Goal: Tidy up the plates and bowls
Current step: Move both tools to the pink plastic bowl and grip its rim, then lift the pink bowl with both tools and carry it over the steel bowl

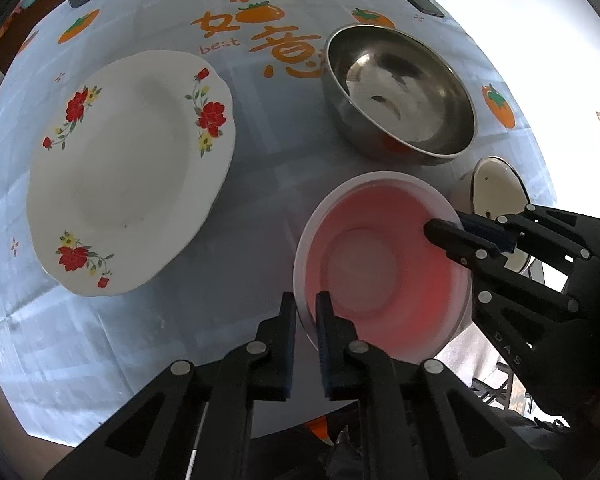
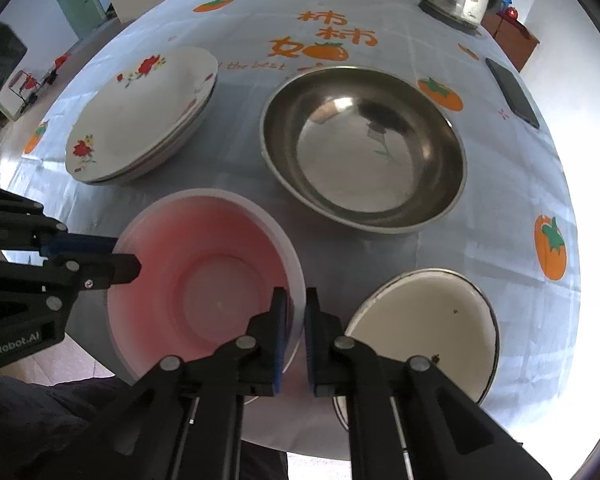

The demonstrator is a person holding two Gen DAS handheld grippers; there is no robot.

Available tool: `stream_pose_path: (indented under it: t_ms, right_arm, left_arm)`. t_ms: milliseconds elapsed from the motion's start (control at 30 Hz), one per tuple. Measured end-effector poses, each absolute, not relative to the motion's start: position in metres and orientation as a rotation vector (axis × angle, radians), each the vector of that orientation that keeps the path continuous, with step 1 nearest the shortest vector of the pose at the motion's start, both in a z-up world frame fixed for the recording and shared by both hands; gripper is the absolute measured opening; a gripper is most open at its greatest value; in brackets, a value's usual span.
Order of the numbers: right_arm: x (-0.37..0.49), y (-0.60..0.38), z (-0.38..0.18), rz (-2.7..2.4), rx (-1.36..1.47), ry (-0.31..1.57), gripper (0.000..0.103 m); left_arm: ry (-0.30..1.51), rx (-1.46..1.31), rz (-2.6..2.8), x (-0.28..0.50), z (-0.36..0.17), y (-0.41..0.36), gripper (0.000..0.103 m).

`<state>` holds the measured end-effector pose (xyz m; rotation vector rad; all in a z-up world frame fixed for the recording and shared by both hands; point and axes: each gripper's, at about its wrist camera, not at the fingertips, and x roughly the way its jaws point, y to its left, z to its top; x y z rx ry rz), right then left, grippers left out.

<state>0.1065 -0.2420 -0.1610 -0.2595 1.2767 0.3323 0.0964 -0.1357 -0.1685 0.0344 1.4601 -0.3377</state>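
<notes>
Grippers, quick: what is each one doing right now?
Left tool: shut on the pink plastic bowl, clamping its rim.
Right tool: shut on the same bowl's opposite rim.

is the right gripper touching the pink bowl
Touching. The right wrist view shows the right gripper with its fingers either side of the pink bowl rim, clamped on it.

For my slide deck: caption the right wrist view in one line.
Both claws, right and left, pinch opposite rims of the pink bowl between floral plates, steel bowl and enamel dish.
</notes>
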Motion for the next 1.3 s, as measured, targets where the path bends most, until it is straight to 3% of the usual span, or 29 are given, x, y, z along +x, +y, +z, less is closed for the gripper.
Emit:
stream_pose_path:
  t_ms: [233, 533, 633, 1300]
  right_arm:
    - [0.106, -0.243, -0.162, 0.341, -0.252, 1.275, 0.008]
    - [0.105, -0.244, -0.160, 0.364, -0.227, 1.281, 0.017]
    - [0.101, -0.242, -0.160, 0.387, -0.226, 1.296, 0.008]
    - [0.094, -0.248, -0.145, 0.383, -0.194, 1.277, 0.009]
  left_arm:
    - [1.463, 0.020, -0.319, 0.098, -0.169, -0.131, 0.010]
    - [1.463, 0.001, -0.293, 0.100, -0.167, -0.119, 0.008]
    - [1.458, 0.006, -0.303, 0.100, -0.165, -0.120, 0.007]
    - [1.407, 0.037, -0.326, 0.095, -0.141, -0.127, 0.007]
